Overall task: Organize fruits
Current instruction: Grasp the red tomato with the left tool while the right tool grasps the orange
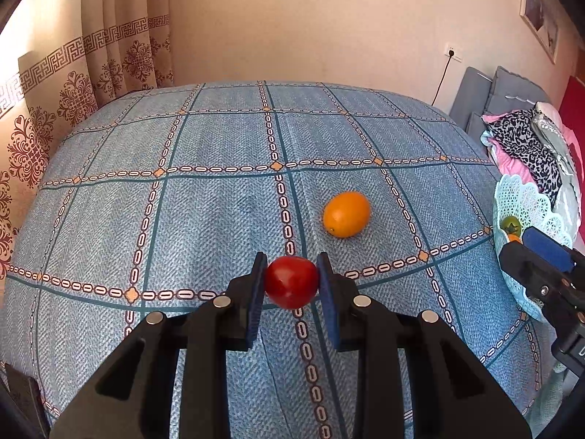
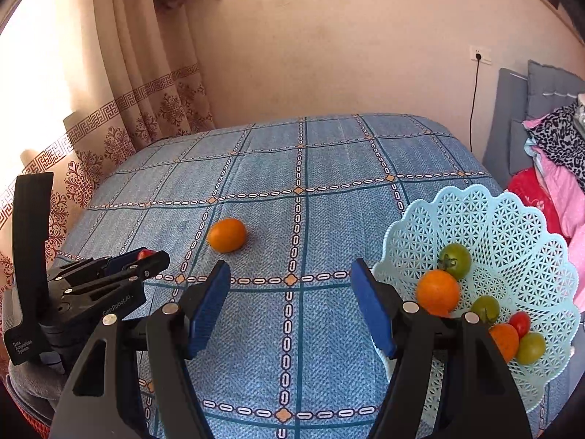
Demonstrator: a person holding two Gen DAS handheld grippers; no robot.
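My left gripper [image 1: 291, 270] is shut on a red tomato [image 1: 291, 281], held just above the blue checked tablecloth [image 1: 219, 212]. An orange fruit [image 1: 346, 214] lies on the cloth beyond it to the right; the right wrist view shows the same orange fruit [image 2: 226, 235] left of centre. My right gripper [image 2: 290, 285] stands open with nothing between its blue pads [image 2: 210, 303]. Beside its right finger sits a pale blue lattice basket [image 2: 512, 226] with several green, orange and red fruits. The left gripper [image 2: 146, 258] shows at the left with a sliver of red tomato [image 2: 145, 254].
A patterned curtain [image 1: 73, 84] hangs at the left by the table's far corner. Folded clothes [image 1: 530, 142] and grey cushions [image 1: 475, 95] are piled at the right behind the basket [image 1: 526, 205]. A wall socket with a black cord [image 2: 479, 55] is on the back wall.
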